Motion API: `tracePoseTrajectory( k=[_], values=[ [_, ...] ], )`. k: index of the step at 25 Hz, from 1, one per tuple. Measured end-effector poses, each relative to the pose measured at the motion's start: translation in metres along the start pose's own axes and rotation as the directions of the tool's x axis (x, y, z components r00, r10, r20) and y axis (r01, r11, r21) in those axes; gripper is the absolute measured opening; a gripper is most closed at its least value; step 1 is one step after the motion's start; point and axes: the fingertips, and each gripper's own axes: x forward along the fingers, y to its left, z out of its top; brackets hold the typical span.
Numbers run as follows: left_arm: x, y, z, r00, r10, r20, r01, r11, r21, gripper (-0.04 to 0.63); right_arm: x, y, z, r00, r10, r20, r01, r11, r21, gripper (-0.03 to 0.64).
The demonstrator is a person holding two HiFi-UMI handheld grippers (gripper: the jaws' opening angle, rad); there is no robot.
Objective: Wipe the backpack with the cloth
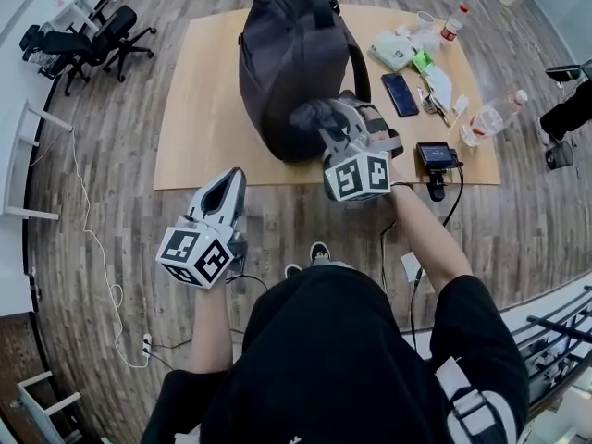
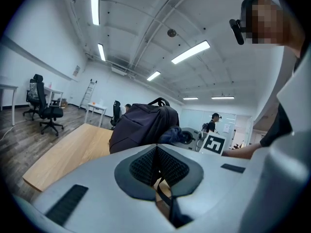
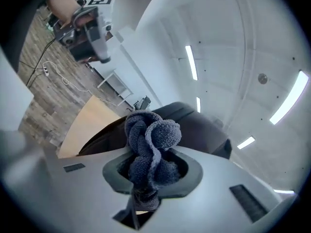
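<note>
closest to us, the left gripper (image 1: 229, 181) hangs over the floor, short of the table's near edge, with its jaws pressed together on nothing; its own view shows the pads (image 2: 146, 165) meeting on a bare seam. a little further out and to our right, the right gripper (image 1: 331, 126) is clamped on the cloth (image 1: 313, 114), a dark bunched wad that bulges up out of the jaws in the right gripper view (image 3: 151, 139).

just beyond the wad is the backpack (image 1: 287, 63), on the wooden table (image 1: 199, 118) near its front edge. its long axis runs away from us across the tabletop, with the carry handle at the far end. from the cloth, the bag lies ahead and to the left, and the wad sits against the bag's near right flank. we cannot tell whether it is touching the fabric or just off it.

we judge the right hand much the nearer and already aimed at the bag, so the wipe belongs to it, running along the bag's length away from us. the left could brace the near left side.

further right, well apart, lie a phone (image 1: 400, 93) and a bottle (image 1: 495, 117).
</note>
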Motion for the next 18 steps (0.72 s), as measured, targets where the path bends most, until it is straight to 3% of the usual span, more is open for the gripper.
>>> tracePoseTrajectory(
  k=[6, 12, 18],
  values=[
    [0.001, 0.001, 0.011, 0.999, -0.010, 0.033, 0.010, 1.000, -0.002, 0.017, -0.009, -0.076, 0.041, 0.991, -0.111, 0.081, 0.114, 0.993, -0.041, 0.084],
    [-0.003, 0.006, 0.016, 0.999, 0.000, 0.054, 0.001, 1.000, -0.010, 0.017, 0.014, -0.158, 0.052, 0.983, -0.174, 0.063, 0.168, 0.982, 0.086, 0.084],
    [-0.004, 0.012, 0.021, 0.998, 0.015, 0.068, -0.014, 1.000, -0.013, 0.017, 0.041, -0.119, 0.094, 0.993, -0.075, 0.092, 0.082, 0.993, -0.083, 0.084]
  ],
)
